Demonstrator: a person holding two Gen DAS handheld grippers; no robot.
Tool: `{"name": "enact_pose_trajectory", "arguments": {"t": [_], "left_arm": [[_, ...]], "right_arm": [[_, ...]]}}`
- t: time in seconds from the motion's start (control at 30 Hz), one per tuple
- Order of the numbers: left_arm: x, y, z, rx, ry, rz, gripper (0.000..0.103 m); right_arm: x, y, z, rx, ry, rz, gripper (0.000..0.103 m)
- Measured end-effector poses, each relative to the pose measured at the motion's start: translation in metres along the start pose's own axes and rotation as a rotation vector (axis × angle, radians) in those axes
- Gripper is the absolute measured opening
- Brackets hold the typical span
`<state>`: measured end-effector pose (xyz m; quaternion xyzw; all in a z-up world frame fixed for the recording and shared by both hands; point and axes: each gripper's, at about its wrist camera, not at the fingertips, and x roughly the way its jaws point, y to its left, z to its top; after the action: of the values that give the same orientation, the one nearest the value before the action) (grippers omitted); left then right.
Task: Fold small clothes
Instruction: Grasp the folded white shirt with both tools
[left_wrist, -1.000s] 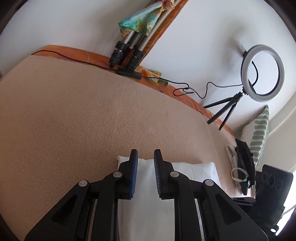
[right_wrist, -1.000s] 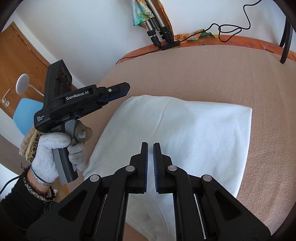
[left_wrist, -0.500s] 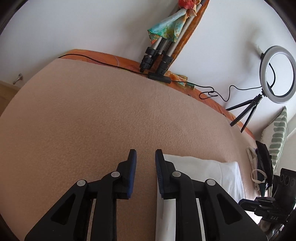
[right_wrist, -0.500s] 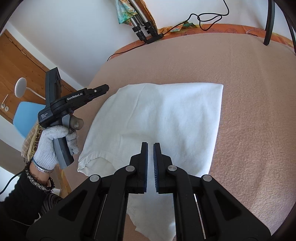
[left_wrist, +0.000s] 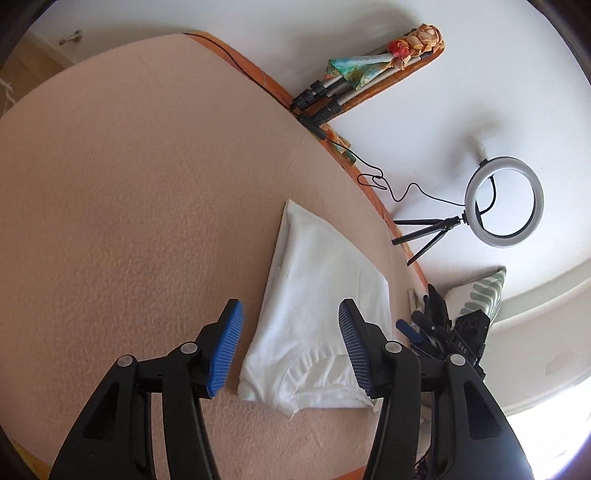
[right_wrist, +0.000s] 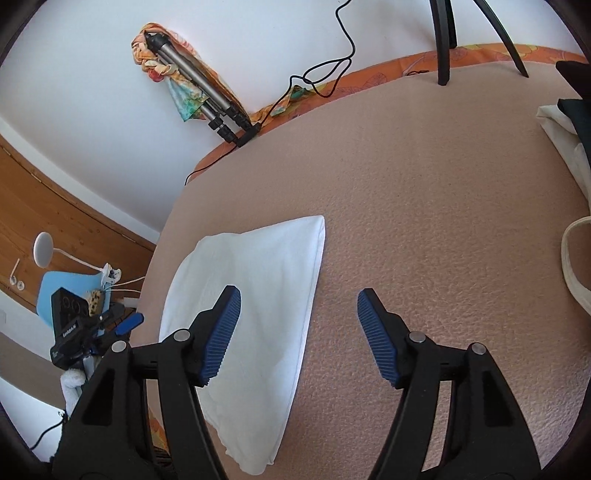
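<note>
Peach fleece blanket (left_wrist: 140, 192) covers the bed, w/ a white wall behind and an orange sheet edge (right_wrist: 369, 79) showing along the far side. Folded white garment (left_wrist: 314, 295) lies flat on the blanket toward the bed's side edge, neckline end nearest the left camera; in the right view the same garment (right_wrist: 255, 295) sits near the blanket's left edge, long straight fold running alongside. Both grippers changed within the last sec: left hand-held gripper (left_wrist: 288, 347) went from nearly closed to roughly half open, right hand-held gripper (right_wrist: 297, 336) from closed to wide, and both have pulled back from the cloth. Neither has anything in its grip now; garment shows between the left one's jaws only as background, pads clear of it. Right one hangs over the garment's edge and bare blanket. My read: a fold just got released and pressed, cloth stays put, so this piece looks done or close. Other clothes (right_wrist: 565, 122) wait at the bed's far right corner, prob. next. Ring light (left_wrist: 504, 206) and tripod (left_wrist: 332, 92) stand off the work area.
</note>
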<state>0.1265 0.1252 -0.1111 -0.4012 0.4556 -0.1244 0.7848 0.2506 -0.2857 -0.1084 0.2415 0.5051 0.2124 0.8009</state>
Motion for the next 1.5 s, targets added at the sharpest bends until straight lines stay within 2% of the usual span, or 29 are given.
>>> {"name": "enact_pose_trajectory", "arguments": {"t": [0.1,0.3,0.6,0.67,0.8,1.17,1.27,1.33,1.37,1.43,1.5], "left_arm": [[-0.002,0.012,-0.021,-0.075,0.02,-0.026,0.054],[0.003,0.022,-0.047,-0.129,0.086,-0.027,0.054],[0.016,0.025,-0.052,-0.215,0.108,-0.104,0.054],[0.02,0.022,-0.051,-0.219,0.109,-0.102,0.054],[0.023,0.013,-0.052,-0.198,0.089,-0.094,0.064],[0.035,-0.008,-0.052,-0.089,0.031,-0.03,0.064],[0.043,-0.019,-0.049,-0.033,0.021,0.005,0.064],[0.046,-0.021,-0.048,-0.029,0.011,0.005,0.061],[0.046,-0.021,-0.047,-0.029,0.004,0.002,0.061],[0.048,-0.02,-0.046,-0.03,-0.002,0.012,0.047],[0.051,-0.016,-0.046,-0.039,0.004,0.024,0.023]], "right_arm": [[0.004,-0.011,0.002,0.075,-0.005,0.034,0.069],[0.014,-0.017,0.006,0.13,-0.013,0.045,0.069],[0.027,-0.019,0.007,0.155,-0.007,0.058,0.069],[0.031,-0.017,0.008,0.155,-0.006,0.064,0.069],[0.039,-0.011,0.012,0.144,-0.009,0.072,0.069],[0.051,-0.005,0.016,0.133,-0.038,0.1,0.069],[0.058,0.0,0.015,0.122,-0.025,0.106,0.06],[0.061,0.004,0.015,0.115,-0.024,0.102,0.057],[0.063,0.005,0.015,0.118,-0.016,0.104,0.052],[0.069,0.006,0.014,0.124,0.004,0.115,0.043],[0.073,0.01,0.012,0.118,0.016,0.1,0.03]]}}
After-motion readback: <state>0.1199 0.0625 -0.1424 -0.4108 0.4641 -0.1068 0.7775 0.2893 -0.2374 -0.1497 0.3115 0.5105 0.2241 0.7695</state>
